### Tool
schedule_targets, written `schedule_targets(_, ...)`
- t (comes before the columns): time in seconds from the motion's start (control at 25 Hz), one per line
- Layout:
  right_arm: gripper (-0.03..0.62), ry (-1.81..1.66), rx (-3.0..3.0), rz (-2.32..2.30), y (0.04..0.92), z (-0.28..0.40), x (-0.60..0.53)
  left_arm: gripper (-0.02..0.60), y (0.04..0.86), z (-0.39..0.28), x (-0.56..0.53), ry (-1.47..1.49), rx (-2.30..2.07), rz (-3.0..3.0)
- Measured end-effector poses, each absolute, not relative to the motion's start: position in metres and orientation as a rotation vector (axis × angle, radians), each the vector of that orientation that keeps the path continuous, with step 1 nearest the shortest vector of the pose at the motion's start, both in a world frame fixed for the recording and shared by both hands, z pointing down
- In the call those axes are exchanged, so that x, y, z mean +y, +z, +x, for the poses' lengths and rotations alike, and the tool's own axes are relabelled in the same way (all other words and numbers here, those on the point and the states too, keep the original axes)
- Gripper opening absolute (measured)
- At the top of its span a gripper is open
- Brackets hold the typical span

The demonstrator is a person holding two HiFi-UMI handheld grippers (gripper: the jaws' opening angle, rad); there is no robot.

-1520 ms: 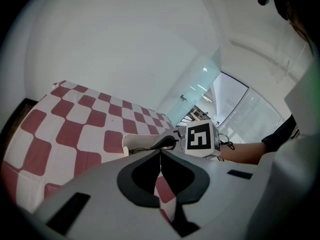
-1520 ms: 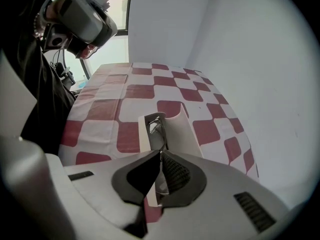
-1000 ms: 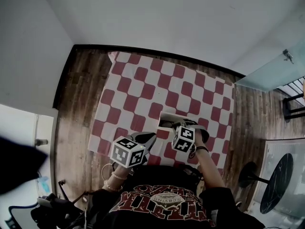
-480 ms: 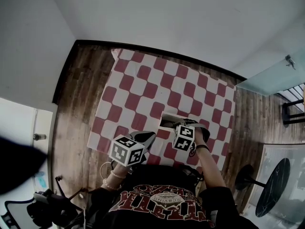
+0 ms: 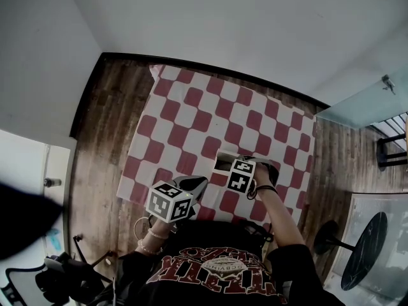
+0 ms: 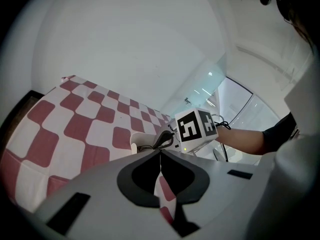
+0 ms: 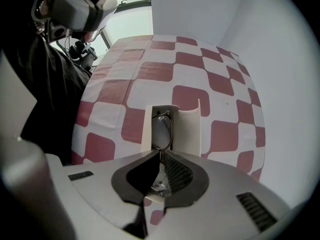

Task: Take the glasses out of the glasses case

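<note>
A white glasses case [image 7: 187, 129] lies open on the red-and-white checked cloth [image 7: 220, 84], with thin-framed glasses [image 7: 161, 129] lying in it. My right gripper [image 7: 160, 155] is at the case's near end, its jaws closed on the near part of the glasses. In the head view the case [image 5: 223, 160] sits near the cloth's front right, with the right gripper [image 5: 233, 165] over it. My left gripper [image 5: 200, 183] hangs just left of the case, shut with nothing between its jaws. The left gripper view shows its closed tips [image 6: 160, 152] and the case [image 6: 137, 143] beyond.
The cloth [image 5: 191, 126] covers a small table on a wooden floor [image 5: 102, 126], with white walls behind and to the left. A round black table [image 5: 368, 242] stands at the right. The person's forearm [image 5: 277, 215] reaches from the front edge.
The right gripper has moved forward and a little left, onto the case. The left gripper has stayed where it was.
</note>
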State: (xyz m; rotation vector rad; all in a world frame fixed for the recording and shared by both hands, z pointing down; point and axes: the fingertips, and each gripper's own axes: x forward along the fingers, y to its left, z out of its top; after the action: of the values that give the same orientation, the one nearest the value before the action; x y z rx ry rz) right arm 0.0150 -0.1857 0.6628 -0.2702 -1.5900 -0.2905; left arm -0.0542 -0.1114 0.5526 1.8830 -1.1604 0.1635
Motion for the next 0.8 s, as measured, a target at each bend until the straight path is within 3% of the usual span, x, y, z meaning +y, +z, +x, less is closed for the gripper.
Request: schedule_targets(0.8, 0.025, -0.397, -1.605, -0.217, 0.6641, 0.0152, -0.1884, 0.009, 0.5569, -0.0479, -0.1048, 0.178, -1.136, 1.894)
